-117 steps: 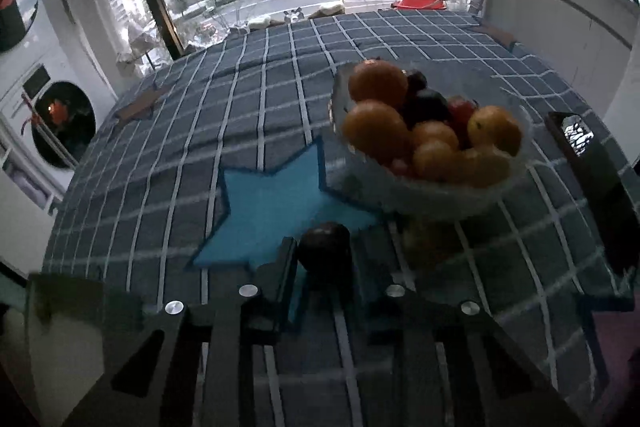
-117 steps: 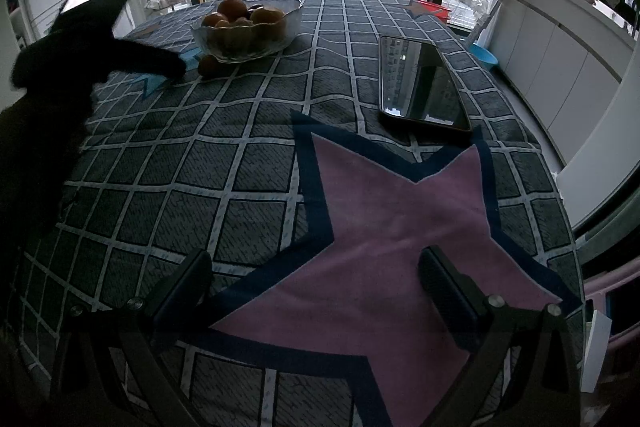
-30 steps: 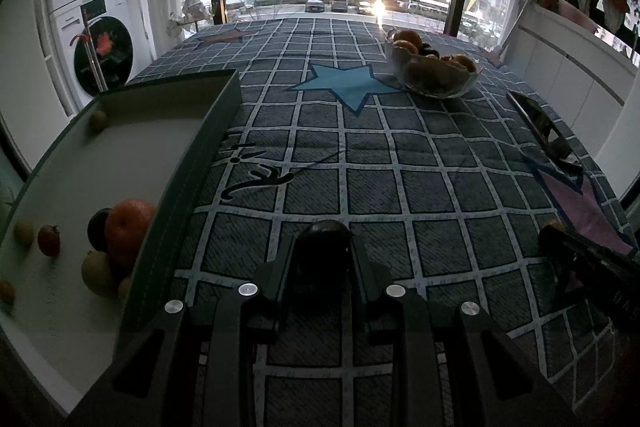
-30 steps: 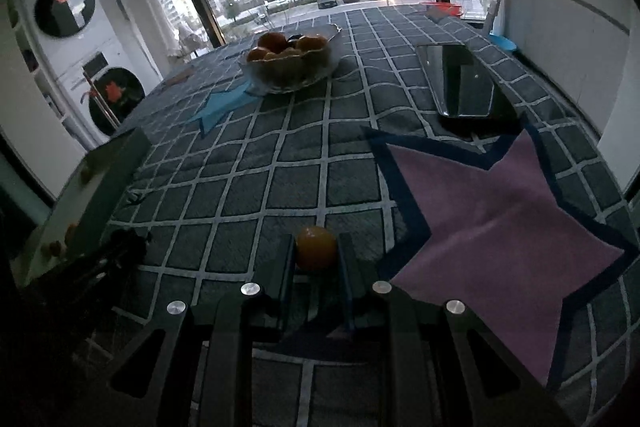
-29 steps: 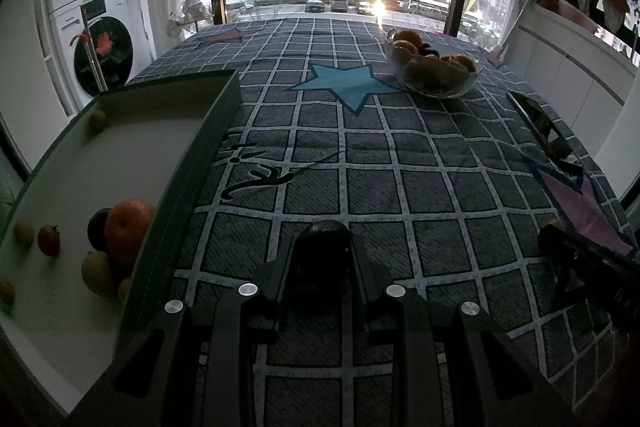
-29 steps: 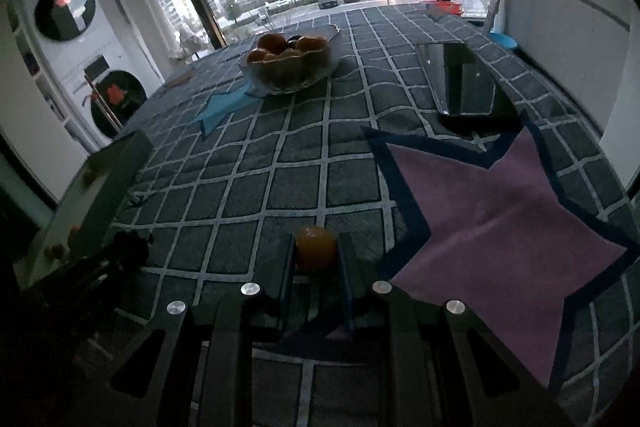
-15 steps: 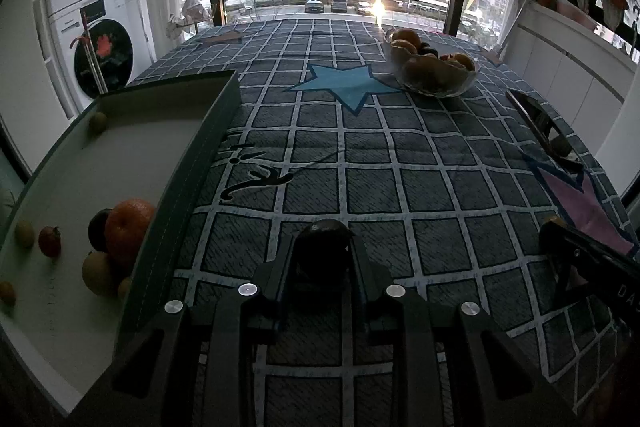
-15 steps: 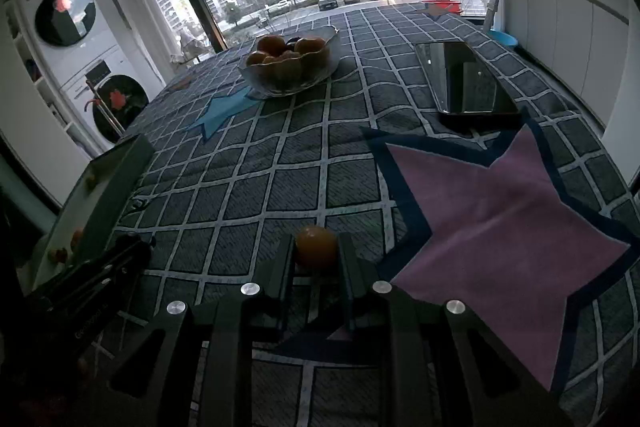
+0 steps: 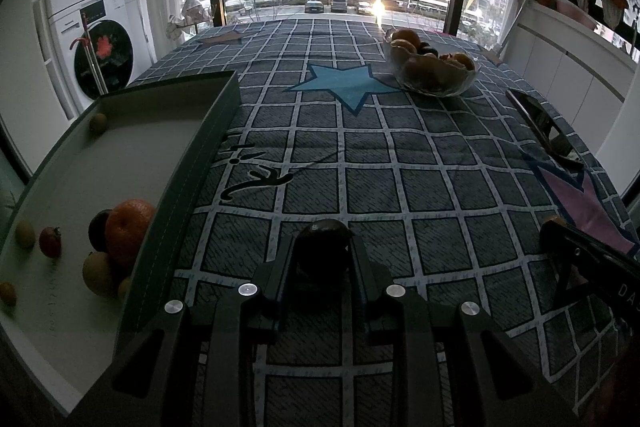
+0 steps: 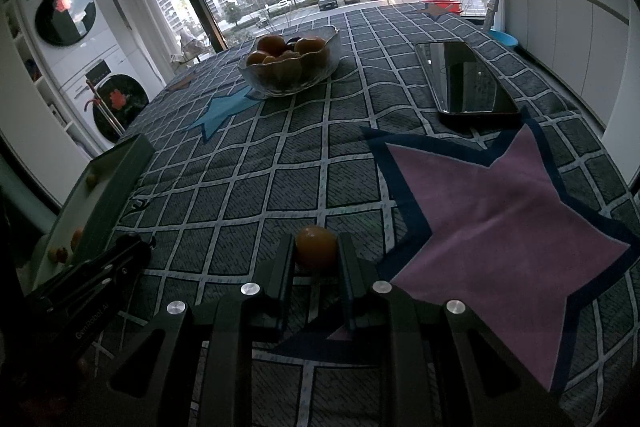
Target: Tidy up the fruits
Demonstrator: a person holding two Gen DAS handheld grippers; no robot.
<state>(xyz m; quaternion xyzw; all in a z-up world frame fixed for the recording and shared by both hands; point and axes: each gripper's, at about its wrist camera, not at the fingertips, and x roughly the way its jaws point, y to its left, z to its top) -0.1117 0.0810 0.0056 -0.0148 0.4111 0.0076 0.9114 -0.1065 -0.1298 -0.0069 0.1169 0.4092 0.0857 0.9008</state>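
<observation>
Left claw (image 9: 322,259): pinched a dark plum (image 9: 323,245), lower centre.
Right claw (image 10: 316,259): pinched a small orange fruit (image 10: 316,247).
Tray (image 9: 192,155): several fruits in, left.
Bowl (image 9: 434,75): fruit left, upper right.

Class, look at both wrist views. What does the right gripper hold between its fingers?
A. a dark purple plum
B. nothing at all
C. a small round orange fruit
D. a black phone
C: in the right wrist view the right gripper is shut on a small round orange fruit, held over the checked tablecloth; the dark purple fruit sits in the left gripper instead.
</observation>
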